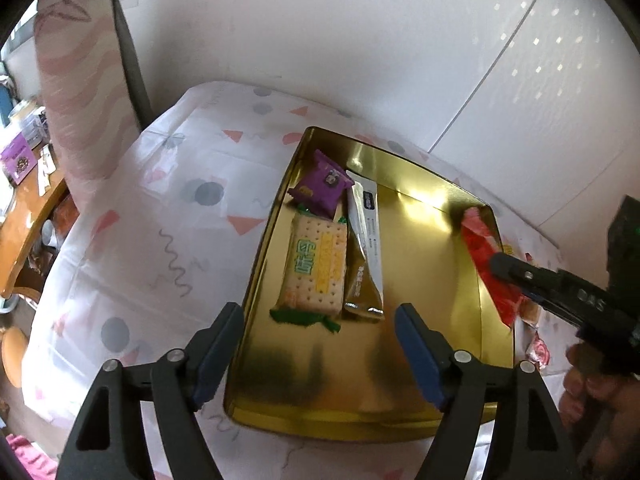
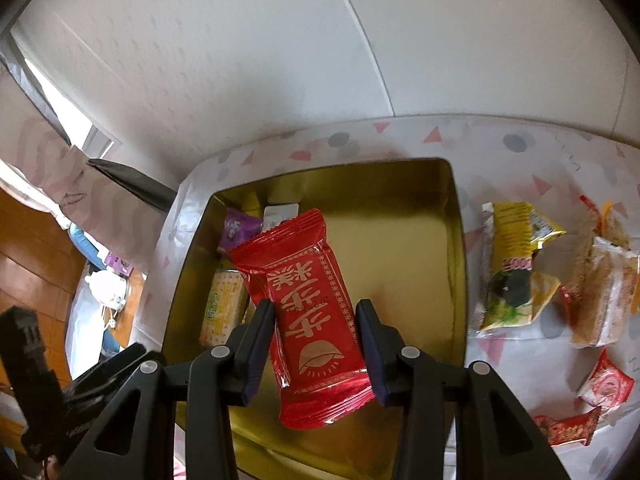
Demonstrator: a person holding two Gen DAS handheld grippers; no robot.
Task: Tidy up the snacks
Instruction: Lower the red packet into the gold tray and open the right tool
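A gold tin tray rests on the patterned tablecloth. Along its left side lie a purple packet, a cracker packet and a gold-and-white sachet. My left gripper hangs open above the tray's near end, nothing between its fingers. My right gripper is shut on a red snack packet, held above the tray's right part. In the left wrist view the right gripper reaches in from the right edge, carried by a person's hand.
Several loose snack packets lie on the cloth right of the tray: a yellow one, a pale cracker pack and small red ones. A white wall stands behind the table. A wooden desk sits off to the left.
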